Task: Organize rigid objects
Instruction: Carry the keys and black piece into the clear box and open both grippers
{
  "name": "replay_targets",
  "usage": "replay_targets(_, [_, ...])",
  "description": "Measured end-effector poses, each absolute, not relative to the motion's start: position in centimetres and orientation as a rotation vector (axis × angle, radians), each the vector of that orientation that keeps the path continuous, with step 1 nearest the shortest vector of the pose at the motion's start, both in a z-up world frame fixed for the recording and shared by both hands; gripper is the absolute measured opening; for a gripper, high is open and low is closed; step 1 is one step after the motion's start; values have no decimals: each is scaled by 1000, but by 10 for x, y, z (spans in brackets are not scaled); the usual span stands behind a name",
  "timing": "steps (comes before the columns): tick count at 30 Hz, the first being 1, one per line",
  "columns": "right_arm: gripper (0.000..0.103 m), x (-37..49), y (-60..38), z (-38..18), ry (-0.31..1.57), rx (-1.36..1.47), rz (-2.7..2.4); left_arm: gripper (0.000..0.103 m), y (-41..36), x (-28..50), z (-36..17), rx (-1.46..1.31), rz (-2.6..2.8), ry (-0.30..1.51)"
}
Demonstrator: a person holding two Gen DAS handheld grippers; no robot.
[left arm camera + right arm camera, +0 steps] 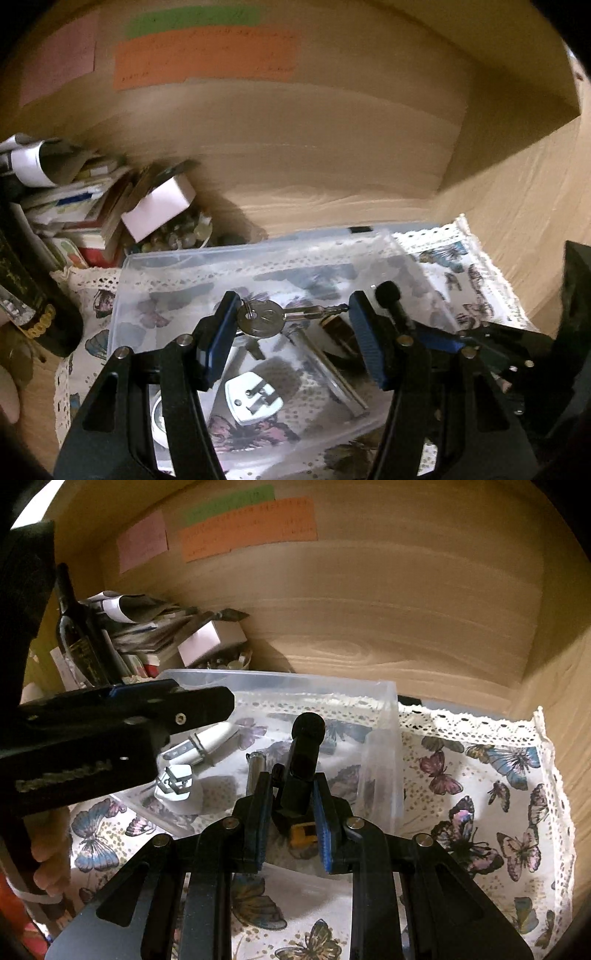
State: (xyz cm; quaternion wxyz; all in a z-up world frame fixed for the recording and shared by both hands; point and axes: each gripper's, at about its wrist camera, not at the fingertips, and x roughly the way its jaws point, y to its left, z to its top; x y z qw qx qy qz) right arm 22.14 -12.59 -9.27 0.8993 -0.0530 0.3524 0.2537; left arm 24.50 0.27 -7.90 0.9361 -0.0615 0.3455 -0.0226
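the clear plastic bin (380, 738) sits on the butterfly cloth (480, 794), a white plug (255, 400) lying inside. over the bin, the left tool (291, 306) clamps a key (266, 317) lengthwise between its pads. at its 3 o'clock, the right tool (291, 805) is clamped on a black tool-like object (304, 753).

A dark glass wine bottle (79, 642) is seen beside a cluttered stack of books and papers (147, 631), under orange (249, 528), green (229, 504) and pink paper notes (142, 544) stuck to the wooden back panel (369, 602).
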Motion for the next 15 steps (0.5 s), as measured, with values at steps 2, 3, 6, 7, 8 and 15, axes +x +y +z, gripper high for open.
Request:
replay_targets(2, [20, 223, -125, -94, 735, -109, 526, 60, 6, 248, -84, -131, -38, 728])
replay_targets(3, [20, 223, -125, -95, 737, -109, 525, 60, 6, 250, -87, -130, -36, 740])
replay_targets(6, [20, 223, -124, -95, 731, -113, 519, 60, 4, 250, -91, -110, -16, 754])
replay_targets(7, [21, 223, -124, -95, 732, -115, 519, 60, 3, 249, -91, -97, -10, 752])
replay_targets(8, [21, 223, -124, -95, 734, -116, 520, 60, 2, 248, -90, -88, -6, 747])
replay_targets(15, [35, 218, -128, -86, 702, -107, 513, 73, -3, 230, -73, -44, 0, 691])
